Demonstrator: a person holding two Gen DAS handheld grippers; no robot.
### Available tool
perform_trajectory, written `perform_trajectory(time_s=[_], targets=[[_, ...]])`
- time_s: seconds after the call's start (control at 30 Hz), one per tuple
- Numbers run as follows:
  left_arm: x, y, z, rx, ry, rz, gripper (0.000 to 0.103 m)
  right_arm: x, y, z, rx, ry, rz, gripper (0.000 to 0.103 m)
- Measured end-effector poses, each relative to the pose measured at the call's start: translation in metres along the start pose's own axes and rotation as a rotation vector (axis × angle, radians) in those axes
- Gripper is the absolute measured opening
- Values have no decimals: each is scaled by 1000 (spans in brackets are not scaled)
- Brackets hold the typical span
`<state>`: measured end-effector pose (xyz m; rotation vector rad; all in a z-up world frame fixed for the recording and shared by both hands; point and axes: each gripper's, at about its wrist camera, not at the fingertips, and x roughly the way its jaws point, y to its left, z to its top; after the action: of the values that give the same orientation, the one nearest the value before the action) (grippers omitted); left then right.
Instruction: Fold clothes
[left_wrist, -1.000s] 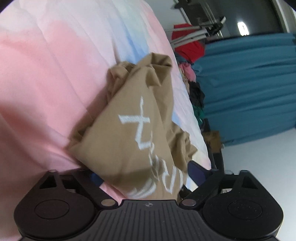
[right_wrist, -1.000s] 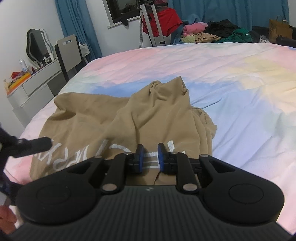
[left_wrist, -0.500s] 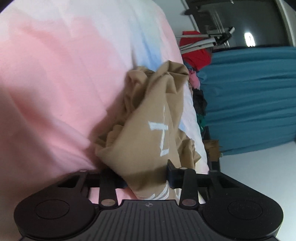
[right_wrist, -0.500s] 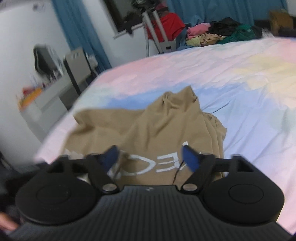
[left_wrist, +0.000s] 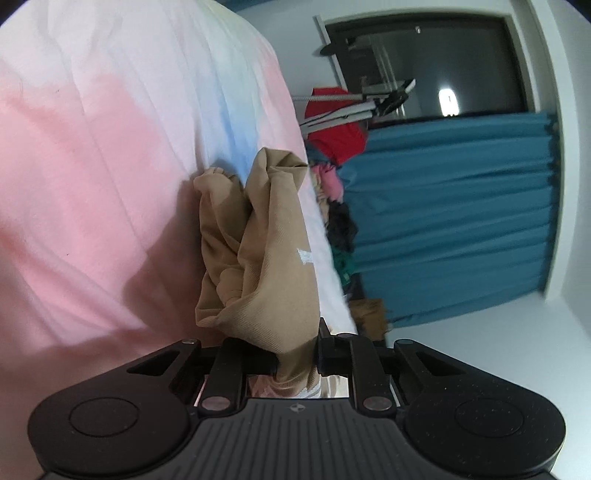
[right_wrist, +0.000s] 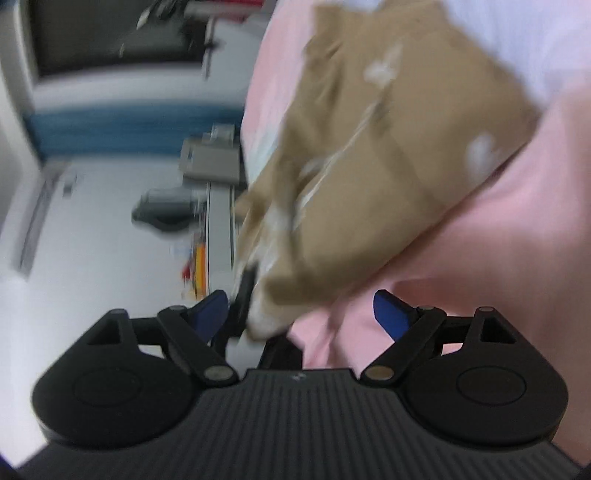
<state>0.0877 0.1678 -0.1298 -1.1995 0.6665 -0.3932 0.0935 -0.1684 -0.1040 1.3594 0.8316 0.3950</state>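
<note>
A tan T-shirt (left_wrist: 266, 258) with white lettering lies bunched on the pink and blue bed sheet (left_wrist: 92, 184). My left gripper (left_wrist: 295, 356) is shut on a fold of it, and the cloth runs down between the fingers. The right wrist view is rolled and blurred. In it the tan T-shirt (right_wrist: 388, 166) hangs just ahead of my right gripper (right_wrist: 301, 312). That gripper is open, its blue fingertips wide apart with the shirt's lower corner hanging between them. A dark part, probably the other gripper (right_wrist: 244, 295), touches the shirt's lower corner.
Beyond the bed hang teal curtains (left_wrist: 443, 221), with a drying rack and red cloth (left_wrist: 336, 125) and a pile of clothes (left_wrist: 340, 229) in front. A blurred dresser (right_wrist: 218, 221) and chair (right_wrist: 210, 158) stand beside the bed's edge.
My left gripper went from open to shut on the shirt and gathered it. My right gripper opened, let go of the shirt, and swung sideways with a strong roll.
</note>
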Motion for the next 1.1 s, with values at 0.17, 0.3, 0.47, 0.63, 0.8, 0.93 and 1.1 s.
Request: perform_trajectory(time_s=[0.17,0.3,0.47,0.63,0.8,0.93,1.1], targets=[[8,8,5,-52,1,-23,18,-16,-17,18,32,-202,-44,79],[8,10,5,-48,2,-20,18,-9,-18,20,-6,-246,-89,61],[3,1,7,-5,19,-1,18,-13,-2,11,-96,-272,-115,36],[-21,-35,2,58,66,-63,18,-57,35,-3,-167,-272,-125,32],[-8,-77,-11,62,162,-80,18,-113,73,-21,-248,-326,-82,32],[17,-113,-24,61,242,-63,18,-148,82,3,-209,-372,-58,32],[101,-165,-35,98,325,-22,18,-178,81,74,-136,-459,-86,32]])
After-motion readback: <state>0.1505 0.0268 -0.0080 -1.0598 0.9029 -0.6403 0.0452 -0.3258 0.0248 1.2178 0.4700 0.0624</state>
